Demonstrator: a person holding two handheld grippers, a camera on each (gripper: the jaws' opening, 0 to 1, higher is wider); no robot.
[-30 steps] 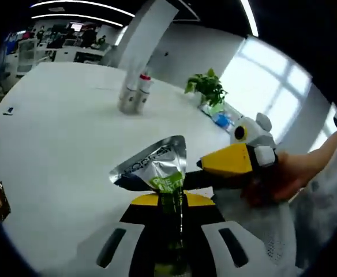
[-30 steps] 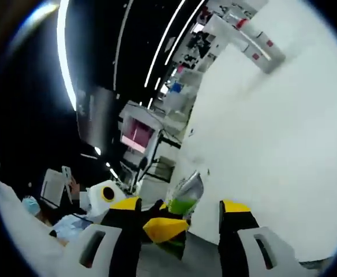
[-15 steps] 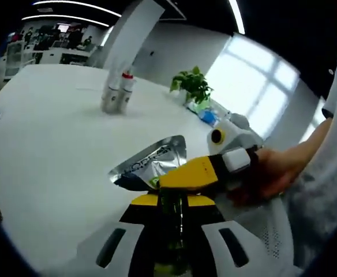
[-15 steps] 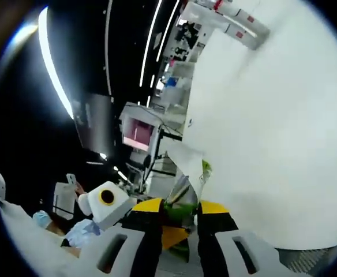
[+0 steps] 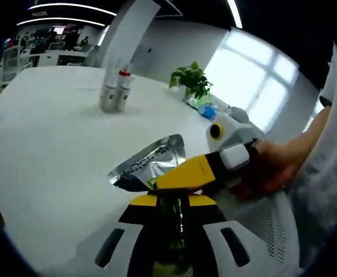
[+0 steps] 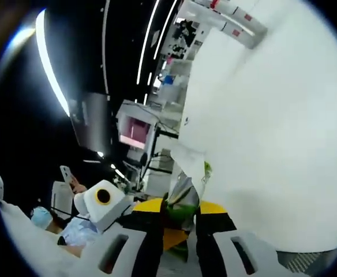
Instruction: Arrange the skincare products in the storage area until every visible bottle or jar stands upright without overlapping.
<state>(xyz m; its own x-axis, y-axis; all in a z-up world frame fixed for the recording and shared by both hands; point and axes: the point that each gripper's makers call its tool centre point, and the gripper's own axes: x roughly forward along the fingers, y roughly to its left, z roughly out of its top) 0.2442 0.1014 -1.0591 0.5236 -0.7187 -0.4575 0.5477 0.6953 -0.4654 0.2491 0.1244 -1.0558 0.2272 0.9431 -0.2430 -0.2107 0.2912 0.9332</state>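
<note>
Two hand-held grippers (image 5: 171, 210) (image 6: 177, 216) pinching one sachet (image 5: 148, 164)

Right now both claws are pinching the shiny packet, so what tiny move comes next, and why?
Probably let one go. The left gripper and right gripper both clamp the silver packet above the white table. Then one could carry it toward the two standing bottles.

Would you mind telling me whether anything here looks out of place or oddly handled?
Yes: the silver sachet is pinched by both grippers at once. The left gripper and the right gripper are each shut on it, holding it above the white table. The two bottles farther back stand upright, side by side.
</note>
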